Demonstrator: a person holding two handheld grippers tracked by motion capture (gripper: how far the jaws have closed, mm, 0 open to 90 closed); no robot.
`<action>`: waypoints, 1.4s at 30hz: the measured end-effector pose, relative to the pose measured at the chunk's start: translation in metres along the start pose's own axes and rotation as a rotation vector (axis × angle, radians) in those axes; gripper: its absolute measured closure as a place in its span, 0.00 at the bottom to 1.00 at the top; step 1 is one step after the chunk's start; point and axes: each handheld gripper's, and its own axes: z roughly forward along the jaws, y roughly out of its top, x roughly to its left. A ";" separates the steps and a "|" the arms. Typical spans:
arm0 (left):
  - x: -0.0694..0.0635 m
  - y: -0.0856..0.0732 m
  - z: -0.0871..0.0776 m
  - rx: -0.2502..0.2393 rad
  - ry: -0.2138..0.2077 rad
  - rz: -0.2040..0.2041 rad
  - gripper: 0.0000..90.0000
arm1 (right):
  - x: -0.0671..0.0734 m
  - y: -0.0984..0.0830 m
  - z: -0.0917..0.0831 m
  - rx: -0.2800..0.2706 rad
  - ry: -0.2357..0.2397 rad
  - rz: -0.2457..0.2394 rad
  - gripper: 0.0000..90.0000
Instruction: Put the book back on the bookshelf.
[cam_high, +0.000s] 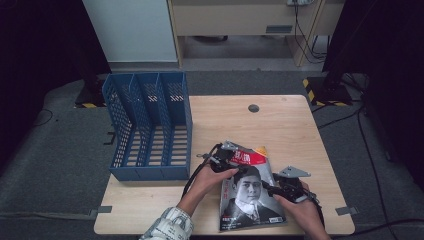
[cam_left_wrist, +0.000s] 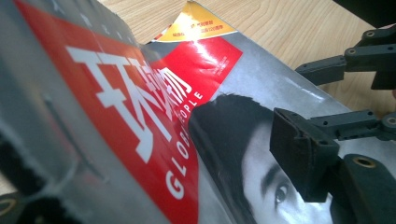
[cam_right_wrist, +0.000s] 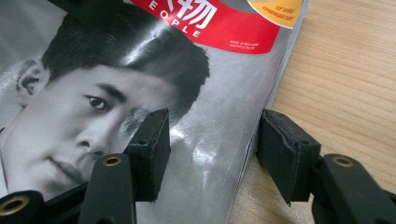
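Magazine (cam_high: 250, 192) lies cover-up on the bench (cam_high: 290, 125) at about 5 o'clock from centre, near the front edge, its top-left corner lifted. Blue file rack (cam_high: 150, 125) sits at 9 o'clock, three slots, nothing in them as far as the high view shows. Left gripper (cam_high: 222, 162) is at the magazine's 11 o'clock corner: left gripper view has the cover curling up steeply across the near left, one finger (cam_left_wrist: 301, 158) hanging off the cover at right, the other hidden behind the raised page, so whether it has hold of that corner I cannot tell; partly open at least. Right gripper (cam_high: 280, 189) sits at the 3 o'clock edge: fingers (cam_right_wrist: 149, 149) about half open, straddling the edge, one over the cover, one on the bare bench side, neither pressing, nothing held. Judgement: early stage, magazine being gathered off the bench, likely for the rack; no lift yet, no insertion. Left to do: secure grip, raise, stand it up, carry to 9 o'clock, drop in a slot. High view gives rack, layout and both hands; gripper views give the finger gaps, the page-edge stack and the corner curl, which are too small to read from above.
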 end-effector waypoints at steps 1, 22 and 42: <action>0.001 -0.001 0.000 0.004 -0.006 -0.003 0.43 | 0.000 0.000 0.000 0.000 0.000 0.000 0.49; -0.004 0.002 -0.004 0.006 0.013 -0.003 0.68 | -0.001 0.000 0.000 0.003 0.003 -0.017 0.49; -0.008 0.004 -0.009 0.001 0.035 -0.032 0.83 | -0.001 0.001 0.000 0.007 0.007 -0.018 0.48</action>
